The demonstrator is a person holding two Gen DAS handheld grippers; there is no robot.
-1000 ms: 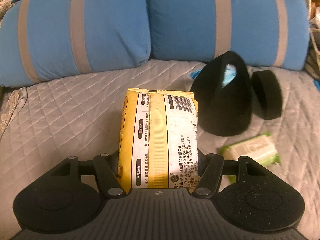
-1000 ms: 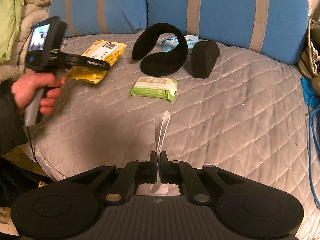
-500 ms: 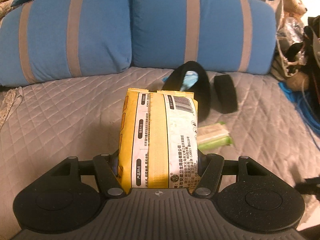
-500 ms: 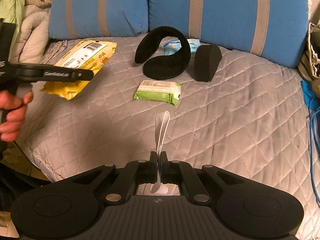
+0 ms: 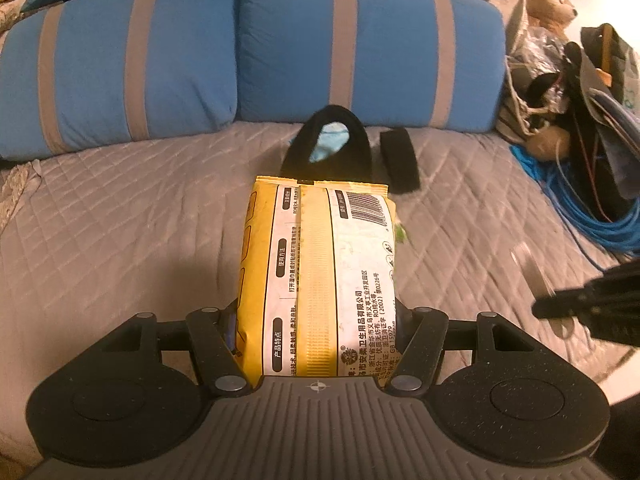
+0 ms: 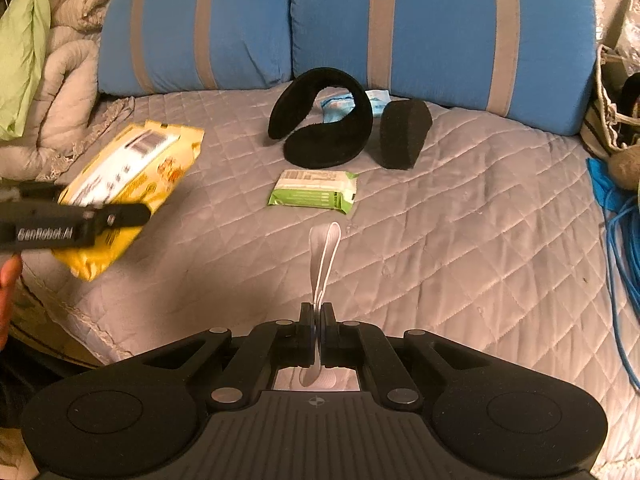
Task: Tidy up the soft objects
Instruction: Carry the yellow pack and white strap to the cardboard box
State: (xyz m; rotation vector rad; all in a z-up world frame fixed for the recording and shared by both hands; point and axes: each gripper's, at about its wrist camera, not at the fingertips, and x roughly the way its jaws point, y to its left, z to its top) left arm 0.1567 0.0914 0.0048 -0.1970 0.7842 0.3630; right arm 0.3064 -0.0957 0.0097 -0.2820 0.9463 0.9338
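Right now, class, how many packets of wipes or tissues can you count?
3: a yellow packet held off the bed in the left tongs, a green one on the quilt, a light-blue one behind the black earmuffs.

We see a yellow-and-white wipes pack [image 5: 320,272], black earmuffs [image 6: 320,120], blue grey-striped pillows [image 6: 440,28], and a grey diamond-quilted bed cover [image 6: 460,220].

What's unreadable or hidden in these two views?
- Green wipes pack: left wrist view, almost all behind the yellow pack held in the left tongs.
- Light blue packet: both views, partly covered by the black earmuffs; print too small.
- Right tongs: left wrist view, blurred and cut by the right edge.
- Hand: right wrist view, cut by the left edge.
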